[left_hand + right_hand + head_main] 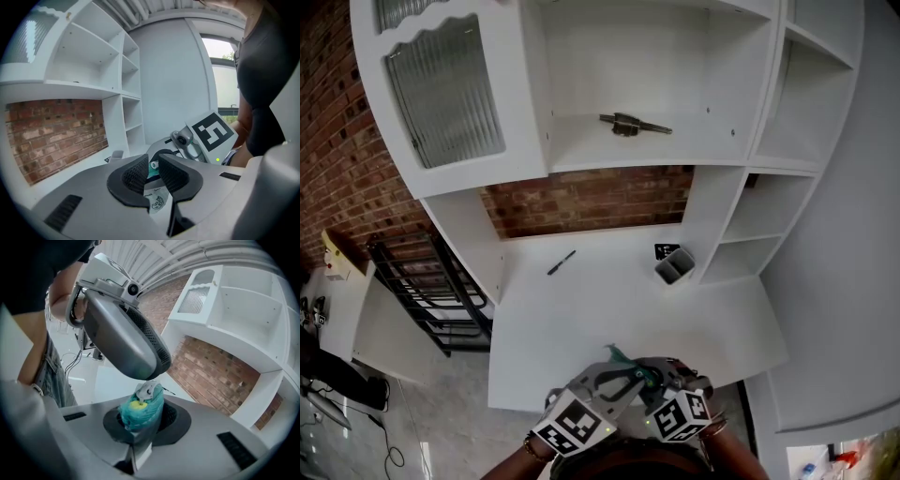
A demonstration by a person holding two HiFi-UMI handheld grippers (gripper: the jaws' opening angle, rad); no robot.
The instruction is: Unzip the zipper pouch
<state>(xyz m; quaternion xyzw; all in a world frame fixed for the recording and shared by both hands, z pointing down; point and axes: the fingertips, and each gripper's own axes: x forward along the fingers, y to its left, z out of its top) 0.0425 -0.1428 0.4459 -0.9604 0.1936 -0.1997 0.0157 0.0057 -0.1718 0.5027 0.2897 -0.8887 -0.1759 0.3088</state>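
I hold a small teal zipper pouch between both grippers, above the white desk's front edge. My right gripper is shut on the pouch's bunched teal end, and the silver zipper slider sticks up from it. My left gripper comes down on that slider from above. In the left gripper view, the left gripper's pads stand close together with the zipper pull and a bit of teal pinched between them. A white printed label hangs below. The right gripper's marker cube is just behind.
The white desk carries a dark pen and a grey holder beside a black tag near the back. A metal tool lies on the shelf above. A black rack stands to the left.
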